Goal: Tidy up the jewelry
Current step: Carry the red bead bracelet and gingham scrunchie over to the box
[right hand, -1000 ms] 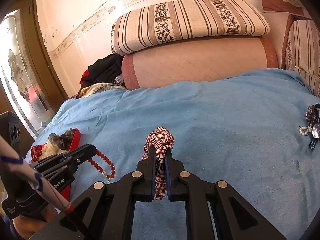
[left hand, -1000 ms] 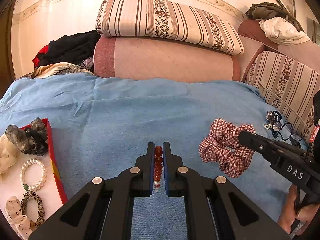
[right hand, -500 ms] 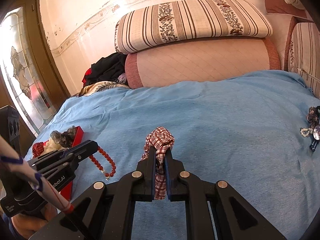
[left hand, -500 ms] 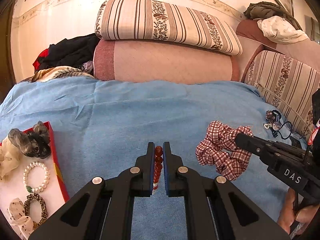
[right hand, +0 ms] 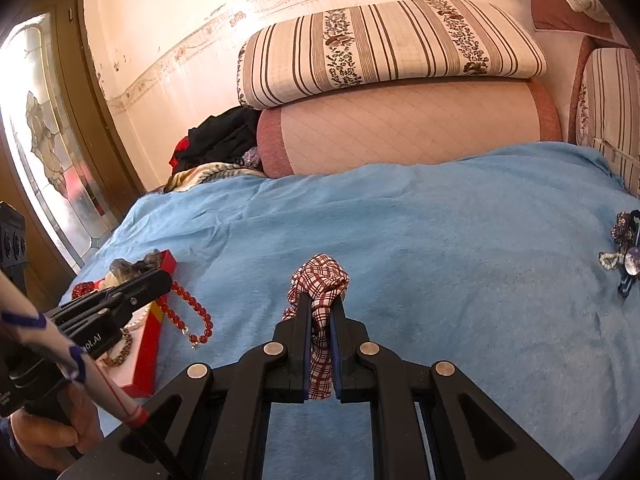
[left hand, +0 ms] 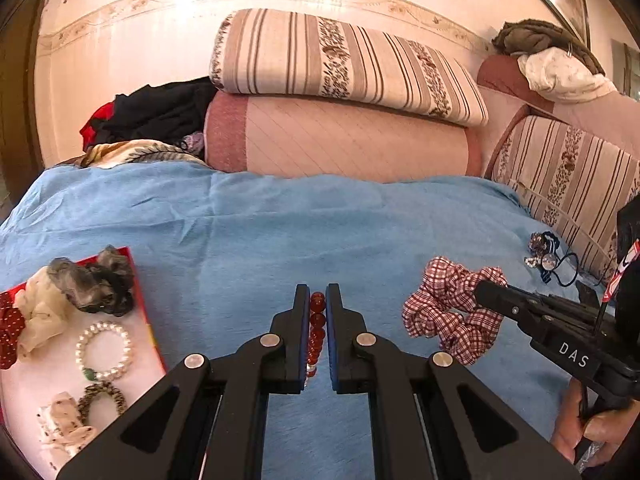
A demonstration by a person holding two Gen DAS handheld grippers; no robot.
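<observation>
Both pieces lifted, tray closer on your left.
Your left gripper (left hand: 318,340) fingers clamp the red bead bracelet (left hand: 316,328), now nearer the red tray (left hand: 148,320); your right gripper (right hand: 320,344) pinches the plaid scrunchie (right hand: 320,292) above the bed (right hand: 460,240).

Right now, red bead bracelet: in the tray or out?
Out. The red bead bracelet hangs from the shut left claw over the blue cover, beside the red tray.

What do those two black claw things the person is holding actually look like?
Both are black plastic tongs. The left gripper and right gripper each have two flat fingers with blue-edged pads, joined by angled links with round silver pivot pins. White lettering marks their sides: "DAS" on the right one, and letters ending in "ot.AI" on the left.
</observation>
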